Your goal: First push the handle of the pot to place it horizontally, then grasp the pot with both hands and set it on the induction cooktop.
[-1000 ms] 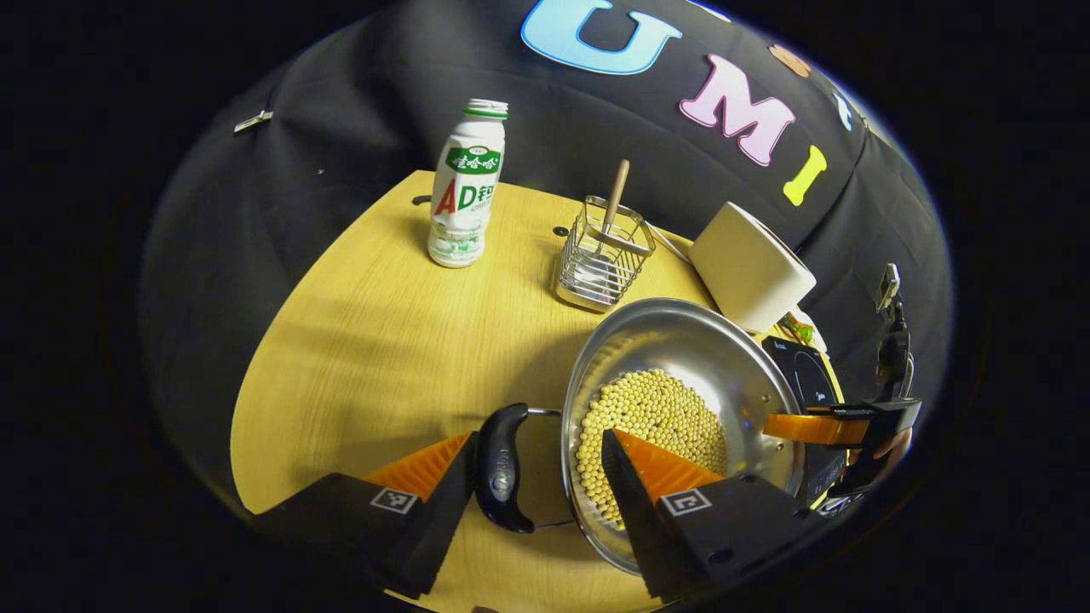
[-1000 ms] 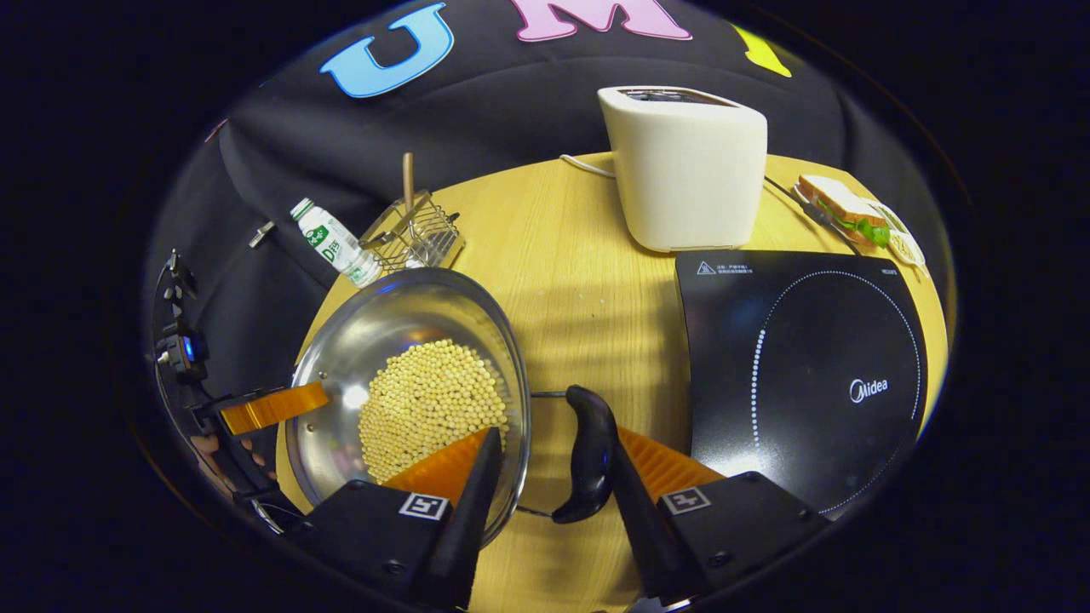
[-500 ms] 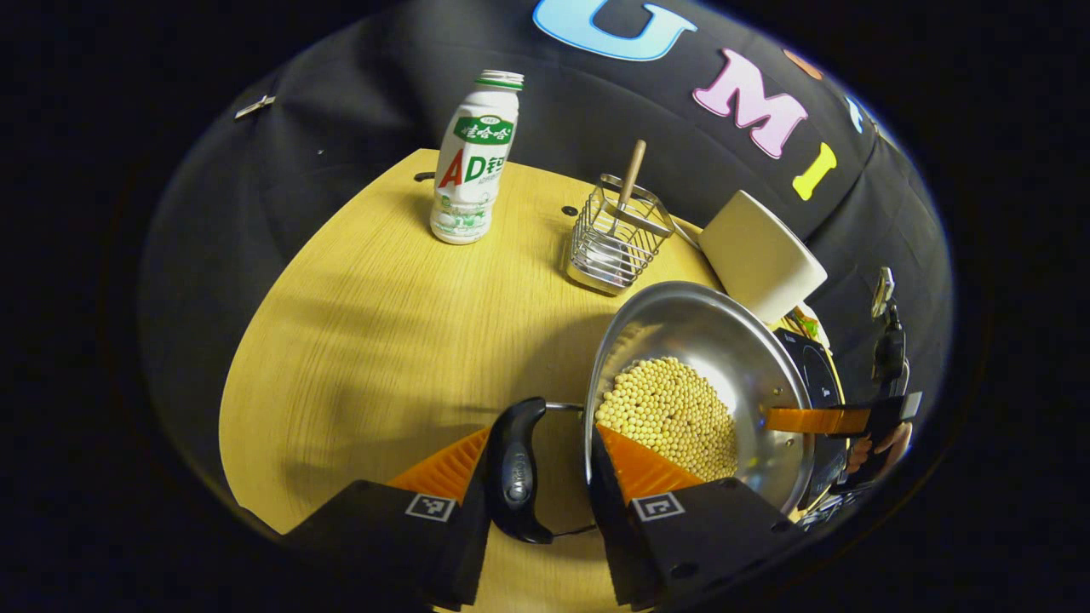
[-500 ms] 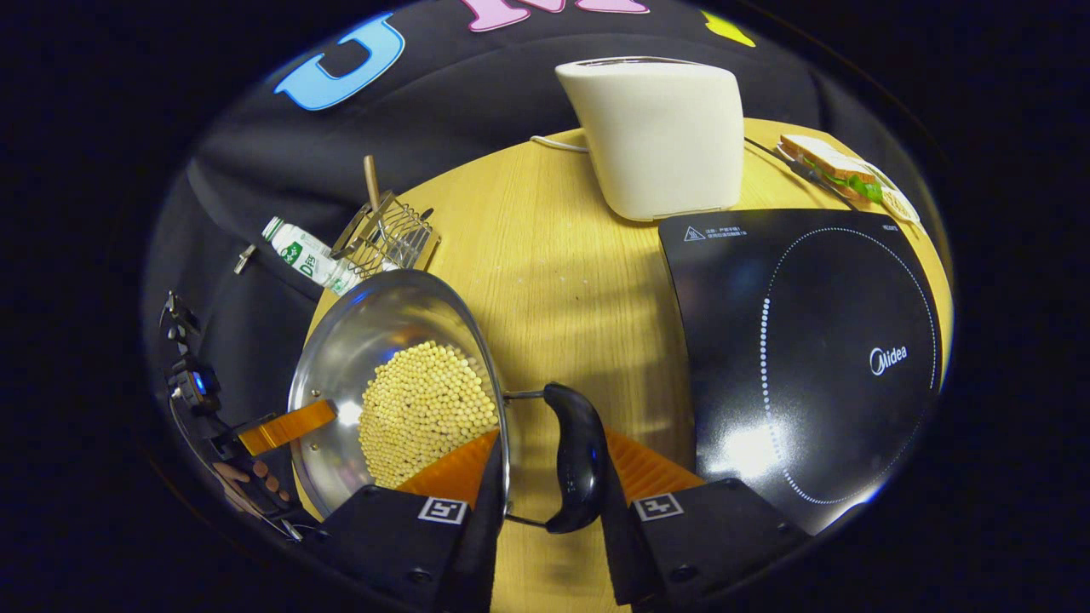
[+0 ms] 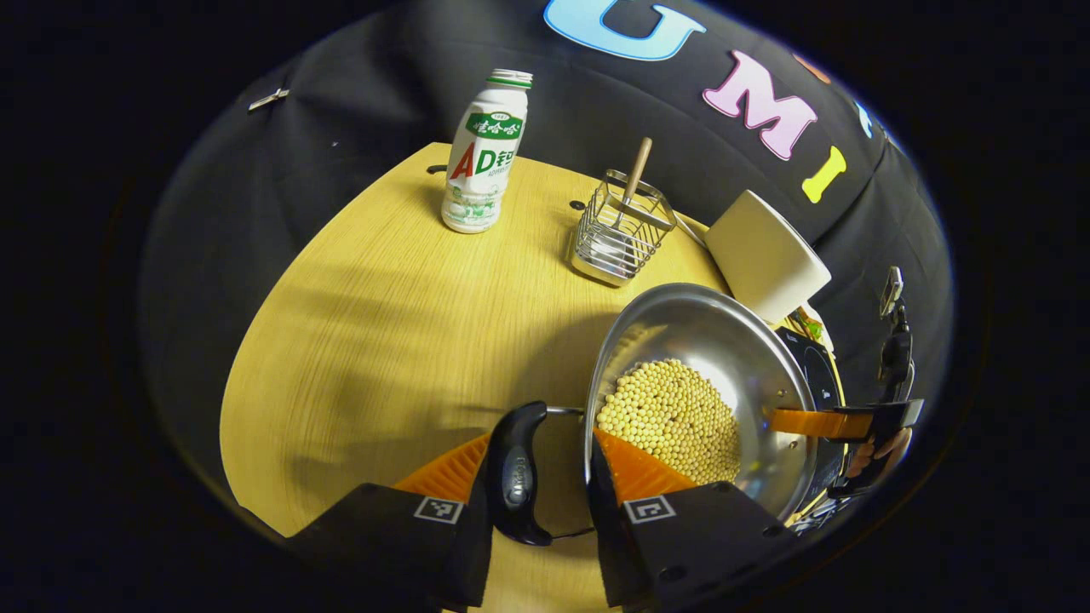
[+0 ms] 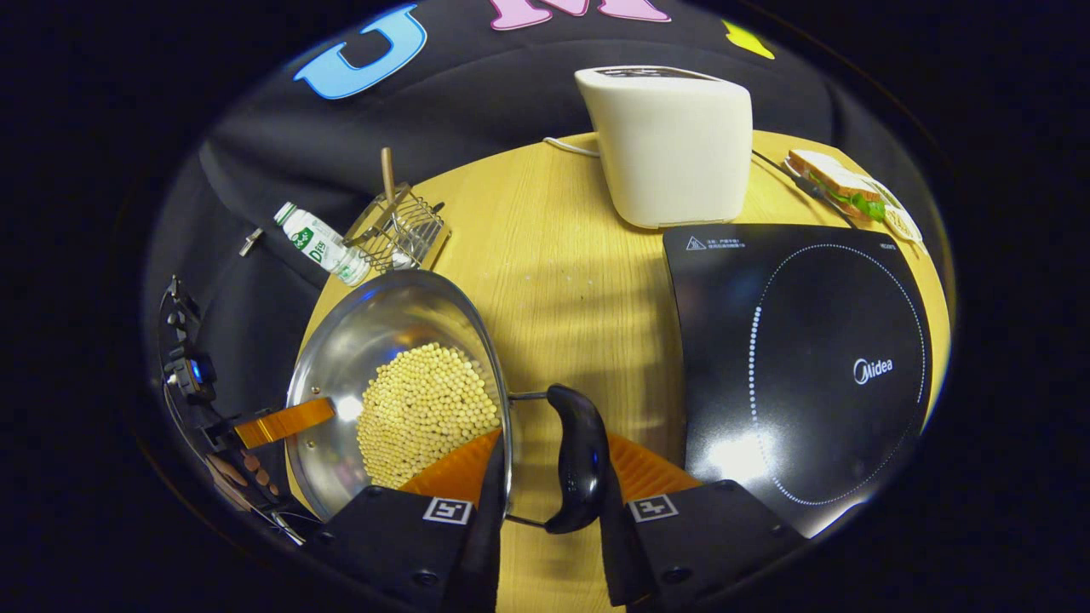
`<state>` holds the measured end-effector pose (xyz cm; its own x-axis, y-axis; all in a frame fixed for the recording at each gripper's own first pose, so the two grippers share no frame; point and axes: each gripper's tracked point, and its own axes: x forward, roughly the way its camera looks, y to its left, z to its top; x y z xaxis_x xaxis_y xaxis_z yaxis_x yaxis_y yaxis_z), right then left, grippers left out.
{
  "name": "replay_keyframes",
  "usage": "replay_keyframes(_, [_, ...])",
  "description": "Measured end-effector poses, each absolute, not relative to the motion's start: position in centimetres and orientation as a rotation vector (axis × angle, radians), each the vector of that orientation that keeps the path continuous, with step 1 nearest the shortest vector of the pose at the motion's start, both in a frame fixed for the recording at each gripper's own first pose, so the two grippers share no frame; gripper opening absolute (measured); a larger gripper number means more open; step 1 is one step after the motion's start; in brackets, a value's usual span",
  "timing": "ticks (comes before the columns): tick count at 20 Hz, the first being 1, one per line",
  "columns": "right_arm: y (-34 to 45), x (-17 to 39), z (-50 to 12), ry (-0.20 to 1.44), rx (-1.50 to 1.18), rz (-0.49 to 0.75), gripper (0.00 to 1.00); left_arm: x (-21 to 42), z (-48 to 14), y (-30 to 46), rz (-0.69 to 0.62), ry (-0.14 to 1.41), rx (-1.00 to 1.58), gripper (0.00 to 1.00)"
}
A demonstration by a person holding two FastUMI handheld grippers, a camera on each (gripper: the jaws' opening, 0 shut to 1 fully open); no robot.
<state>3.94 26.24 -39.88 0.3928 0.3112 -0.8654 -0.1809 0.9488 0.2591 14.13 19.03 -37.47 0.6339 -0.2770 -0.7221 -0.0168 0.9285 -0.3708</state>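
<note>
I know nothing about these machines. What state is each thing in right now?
Pot: beside the cooktop, not on it, holding beans.
Left claw: closed across the rim and the left handle.
Right claw: closed across the rim and the right handle.
Cooktop: bare.
Bottle: upright.
Wire basket: upright, utensil inside.
Toaster: upright.
Sandwich: lying behind the cooktop.
</note>
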Motion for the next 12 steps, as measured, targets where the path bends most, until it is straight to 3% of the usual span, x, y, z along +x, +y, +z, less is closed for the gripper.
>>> replay_keyframes(6, [23.7, 3.9, -35.7, 1.08, 0.125, 0.317, 0.52, 13.5, -33.4, 16.5, -0.162, 0.837, -0.347, 0.54])
replay_keyframes(7, [22.8, 3.9, -35.0, 1.07, 0.124, 0.313, 0.47, 13.4, -32.8, 15.7, -0.169, 0.837, -0.345, 0.54])
replay_keyframes(8, [21.9, 3.9, -34.4, 1.062, 0.125, 0.312, 0.52, 13.3, -32.3, 14.8, -0.176, 0.833, -0.345, 0.54])
replay_keyframes(12, [17.8, 4.2, -32.2, 1.037, 0.147, 0.285, 0.52, 13.5, -29.9, 10.5, -0.211, 0.828, -0.33, 0.54])
